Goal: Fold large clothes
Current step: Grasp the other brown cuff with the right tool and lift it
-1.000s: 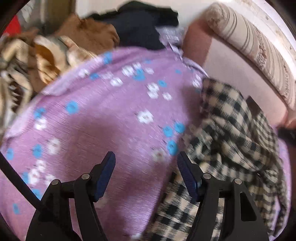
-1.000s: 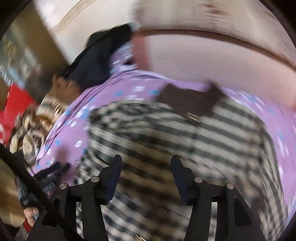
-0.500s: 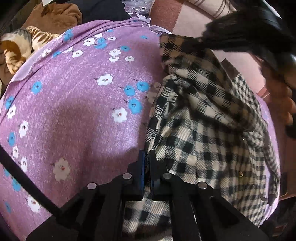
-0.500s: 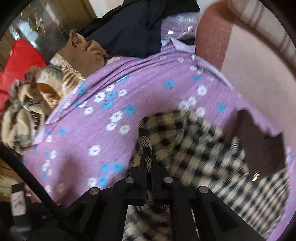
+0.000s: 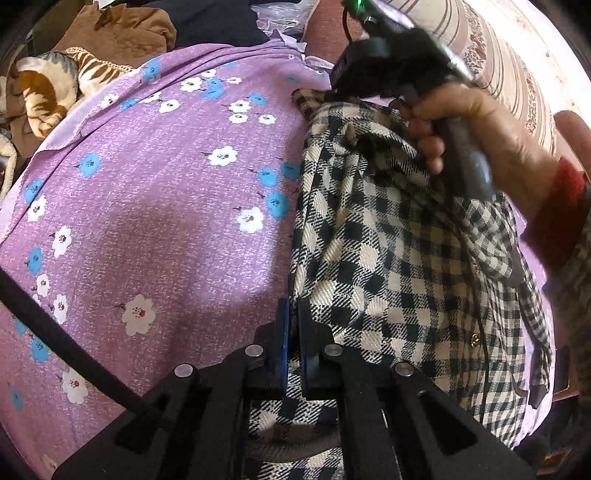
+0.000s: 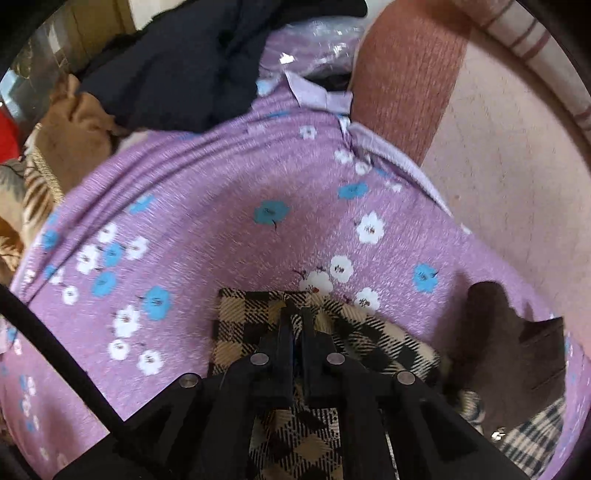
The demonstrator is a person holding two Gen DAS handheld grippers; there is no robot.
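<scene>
A black-and-cream checked shirt (image 5: 388,266) lies crumpled on the right side of a purple flowered bedsheet (image 5: 155,206). My left gripper (image 5: 293,308) is shut, its pads pinching the shirt's near left edge. In the left wrist view a hand holds my right gripper (image 5: 338,88) down at the shirt's far corner. In the right wrist view that gripper (image 6: 295,312) is shut on the corner of the checked shirt (image 6: 240,332), which lies flat on the bedsheet (image 6: 221,221). A dark brown part of the shirt (image 6: 509,332) shows to the right.
At the far end of the bed are a dark navy garment (image 6: 177,70), a brown garment (image 5: 122,33) and a tiger-patterned blanket (image 5: 48,88). A pink bolster (image 6: 406,74) and a striped cushion (image 5: 517,66) line the right side. A black cable (image 5: 66,347) crosses lower left.
Both grippers went from open to shut on the checked shirt. The right gripper swept across and down to the shirt's far corner, and its hand came into the left wrist view.
</scene>
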